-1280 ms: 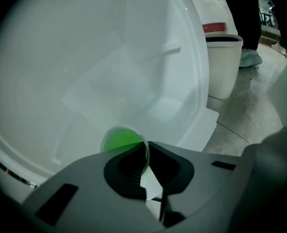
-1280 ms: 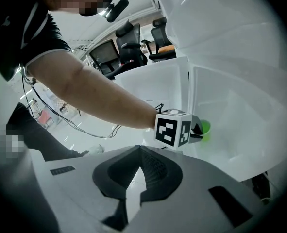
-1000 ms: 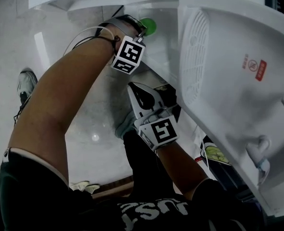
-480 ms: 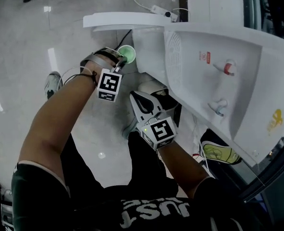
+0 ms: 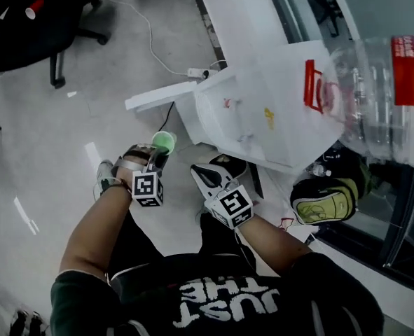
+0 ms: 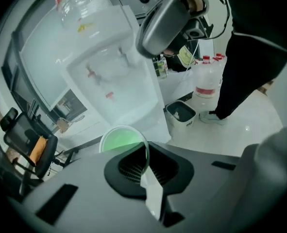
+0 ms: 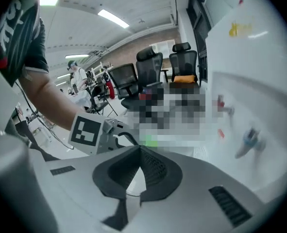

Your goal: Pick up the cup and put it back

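Observation:
A translucent green cup (image 5: pixel 163 142) hangs in the air in front of the white water dispenser (image 5: pixel 263 110). My left gripper (image 5: pixel 157 157) is shut on its rim. In the left gripper view the cup (image 6: pixel 118 140) stands just beyond the jaws, its thin wall pinched between the dark pads (image 6: pixel 133 166) of my left gripper (image 6: pixel 145 161). My right gripper (image 5: pixel 201 176) hangs beside it to the right, shut and empty. In the right gripper view the pads (image 7: pixel 153 166) of my right gripper (image 7: pixel 139 161) meet with nothing between them.
The dispenser (image 6: pixel 114 76) carries a large clear bottle (image 5: pixel 382 82) and two taps (image 6: pixel 92 74). A power strip (image 5: pixel 196 72) and cable lie on the floor behind it. Office chairs (image 5: pixel 31 26) stand at the far left. A small bin (image 6: pixel 179 111) and water bottles (image 6: pixel 206 84) stand near a person's legs (image 6: pixel 245 67).
Both grippers have risen from low beside the dispenser, the left one still holding the green cup. The head view has pulled back and now takes in the dispenser's bottle and the floor.

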A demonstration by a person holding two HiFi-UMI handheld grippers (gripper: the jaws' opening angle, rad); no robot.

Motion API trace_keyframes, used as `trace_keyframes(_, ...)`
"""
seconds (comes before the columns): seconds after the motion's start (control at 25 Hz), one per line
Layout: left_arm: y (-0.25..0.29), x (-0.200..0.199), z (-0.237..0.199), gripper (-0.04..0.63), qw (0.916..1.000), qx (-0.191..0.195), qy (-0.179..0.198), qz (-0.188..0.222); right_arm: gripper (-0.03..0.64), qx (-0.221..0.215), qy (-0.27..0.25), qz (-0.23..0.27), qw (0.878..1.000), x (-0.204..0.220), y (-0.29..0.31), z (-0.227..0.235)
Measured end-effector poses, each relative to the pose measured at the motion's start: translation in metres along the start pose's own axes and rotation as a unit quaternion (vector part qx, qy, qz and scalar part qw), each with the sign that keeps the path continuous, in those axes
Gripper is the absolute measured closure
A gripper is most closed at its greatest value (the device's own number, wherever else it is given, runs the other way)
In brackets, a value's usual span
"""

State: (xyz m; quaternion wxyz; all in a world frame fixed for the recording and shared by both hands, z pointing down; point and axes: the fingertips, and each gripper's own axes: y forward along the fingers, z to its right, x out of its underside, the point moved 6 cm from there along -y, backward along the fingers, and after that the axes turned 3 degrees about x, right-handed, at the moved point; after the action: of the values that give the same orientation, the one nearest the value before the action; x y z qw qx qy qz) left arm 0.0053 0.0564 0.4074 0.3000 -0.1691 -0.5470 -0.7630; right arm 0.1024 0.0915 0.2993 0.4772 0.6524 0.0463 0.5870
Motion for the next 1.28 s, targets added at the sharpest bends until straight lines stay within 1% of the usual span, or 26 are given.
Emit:
trace_keyframes(0.08,-0.041,-0.036,-0.004,0.578,0.9999,0.000,-0.003,0.016,0.584,0.001,-0.003,0.014,1.000,-0.030,-0.032,-0.007)
trace_keyframes(0.24,-0.119,-0.100,-0.035,0.578,0.9986,-0.011,0.022,0.046,0.584,0.017,-0.014,0.064,0.998,-0.097,-0.094,-0.011)
trace_keyframes(0.36,-0.177,-0.159,-0.057,0.578,0.9970,-0.025,0.023,0.070,0.584,0.030,-0.018,0.098,0.995,-0.139,-0.162,-0.010)
trace_keyframes(0.44,-0.213,-0.197,-0.078,0.578,0.9947,-0.036,0.036,0.089,0.584,0.044,-0.012,0.125,0.991,-0.164,-0.205,-0.007)
trace_keyframes(0.6,-0.277,-0.269,-0.122,0.578,0.9864,-0.055,0.084,0.131,0.584,0.069,-0.020,0.175,0.982,-0.210,-0.281,0.003)
trace_keyframes(0.72,-0.317,-0.324,-0.138,0.578,0.9777,-0.069,0.107,0.167,0.584,0.080,-0.033,0.202,0.976,-0.235,-0.334,0.005)
trace_keyframes(0.8,-0.339,-0.353,-0.146,0.578,0.9719,-0.071,0.119,0.190,0.584,0.094,-0.045,0.219,0.970,-0.248,-0.363,0.004)
trace_keyframes(0.88,-0.357,-0.375,-0.153,0.578,0.9667,-0.073,0.135,0.205,0.584,0.107,-0.053,0.235,0.965,-0.258,-0.385,0.004)
trace_keyframes(1.0,-0.379,-0.401,-0.161,0.578,0.9608,-0.080,0.169,0.205,0.584,0.117,-0.053,0.257,0.958,-0.267,-0.411,0.005)
trace_keyframes(1.16,-0.389,-0.427,-0.171,0.578,0.9584,-0.075,0.196,0.193,0.584,0.137,-0.052,0.273,0.951,-0.267,-0.433,0.013)
trace_keyframes(1.28,-0.391,-0.433,-0.177,0.578,0.9586,-0.079,0.202,0.184,0.584,0.140,-0.047,0.281,0.948,-0.267,-0.439,0.015)
